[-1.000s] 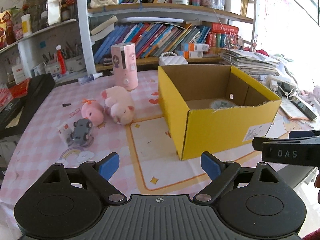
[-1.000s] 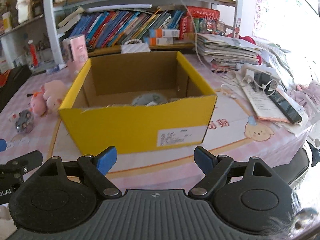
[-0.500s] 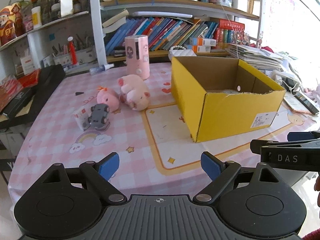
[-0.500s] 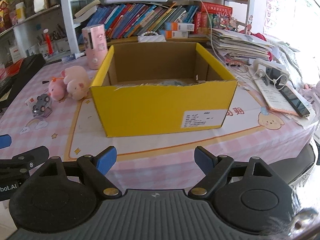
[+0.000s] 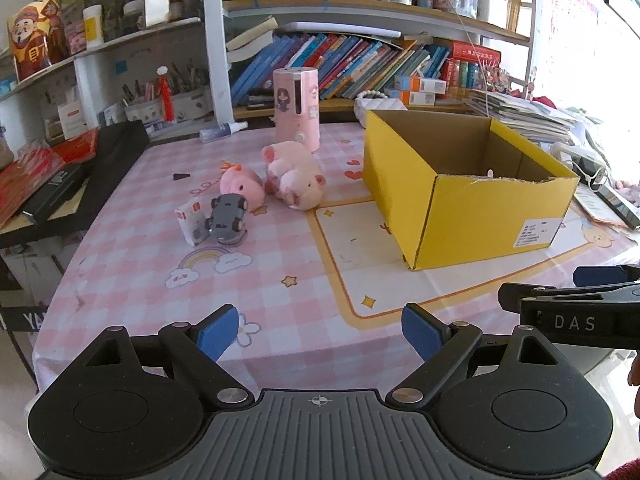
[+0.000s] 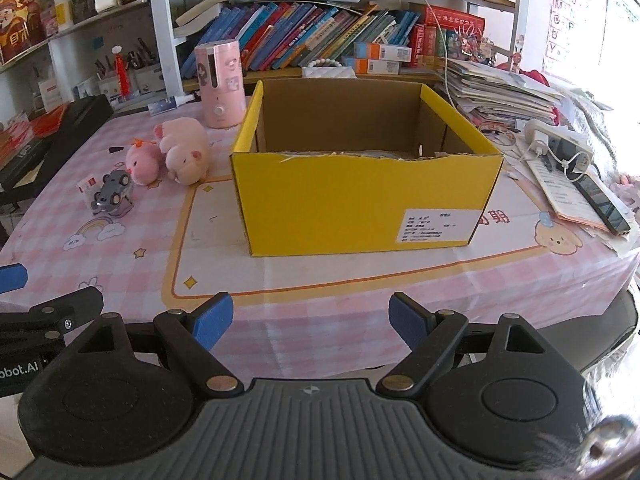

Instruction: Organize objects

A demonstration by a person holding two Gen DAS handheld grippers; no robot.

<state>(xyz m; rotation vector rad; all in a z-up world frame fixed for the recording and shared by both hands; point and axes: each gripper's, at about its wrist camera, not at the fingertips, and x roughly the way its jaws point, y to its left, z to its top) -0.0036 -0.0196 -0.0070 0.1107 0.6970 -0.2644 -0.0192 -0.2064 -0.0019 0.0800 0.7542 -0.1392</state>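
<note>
An open yellow cardboard box [image 5: 480,208] [image 6: 360,204] stands on the pink checked tablecloth. Left of it lie a big pink plush pig [image 5: 294,178] [image 6: 185,151], a small pink plush [image 5: 240,184] [image 6: 142,163], a grey toy car [image 5: 226,214] [image 6: 110,191] and a small white carton [image 5: 190,218] [image 6: 86,186]. A pink cylinder [image 5: 297,108] [image 6: 220,80] stands behind them. My left gripper [image 5: 320,330] is open and empty at the table's near edge. My right gripper [image 6: 311,320] is open and empty in front of the box.
Bookshelves [image 5: 360,60] line the back. Stacked papers [image 6: 504,92], a power strip [image 6: 560,148] and a phone [image 6: 604,202] lie right of the box. Black cases [image 5: 68,184] sit at the table's left edge. The right gripper shows in the left wrist view [image 5: 568,312].
Both grippers have pulled back from the box towards the table's near edge, so the box and toys look smaller and farther. Both stay open.
</note>
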